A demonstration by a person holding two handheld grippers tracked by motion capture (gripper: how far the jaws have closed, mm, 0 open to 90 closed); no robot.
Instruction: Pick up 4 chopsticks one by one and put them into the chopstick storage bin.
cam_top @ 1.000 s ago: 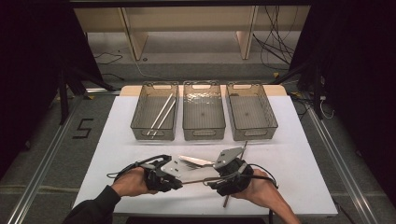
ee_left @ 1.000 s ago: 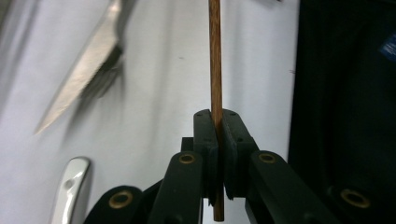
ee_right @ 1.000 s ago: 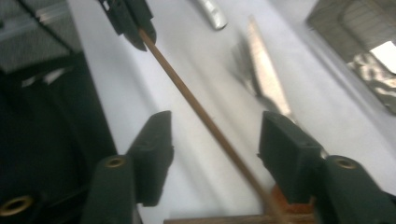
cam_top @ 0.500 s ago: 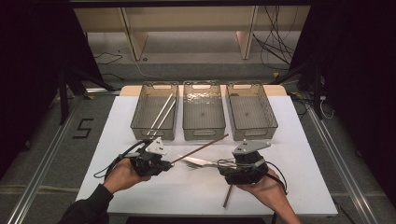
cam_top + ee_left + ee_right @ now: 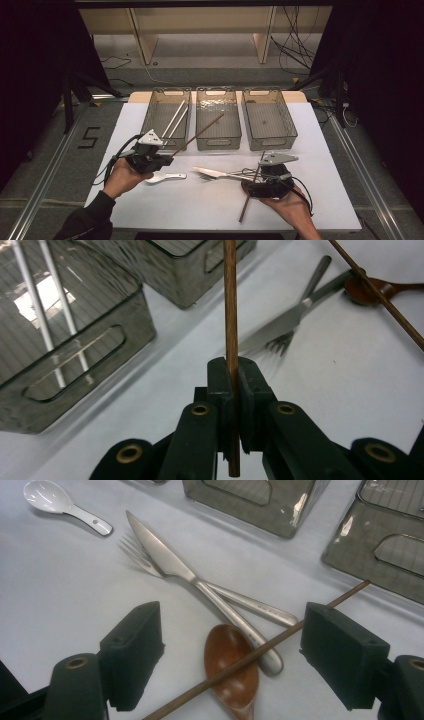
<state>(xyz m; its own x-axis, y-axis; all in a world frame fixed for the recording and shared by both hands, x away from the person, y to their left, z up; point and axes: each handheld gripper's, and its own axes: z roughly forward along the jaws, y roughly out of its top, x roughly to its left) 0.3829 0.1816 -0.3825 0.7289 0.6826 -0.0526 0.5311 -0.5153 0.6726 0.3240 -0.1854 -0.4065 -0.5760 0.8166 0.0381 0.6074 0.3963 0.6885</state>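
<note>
Your left tool [image 5: 167, 156] is clamped on one thin brown wooden chopstick [image 5: 200, 133], near its end, tip over the middle bin [image 5: 218, 142]. Light, stiff, slippery: regrip nearer mid-length. Right tool [image 5: 230, 655], jaws just opened, holds nothing; second chopstick [image 5: 250, 655] lies between them.

The white table [image 5: 320, 200] stands on a grey floor [image 5: 45, 165] marked with a black 5 [image 5: 88, 137] to the table's left. Metal rails [image 5: 35, 200] run along both sides of the table. Beyond it stands a light wooden shelf unit [image 5: 200, 25], with black cables [image 5: 295, 45] trailing at its right. Dark curtains [image 5: 30, 60] flank the table.
</note>
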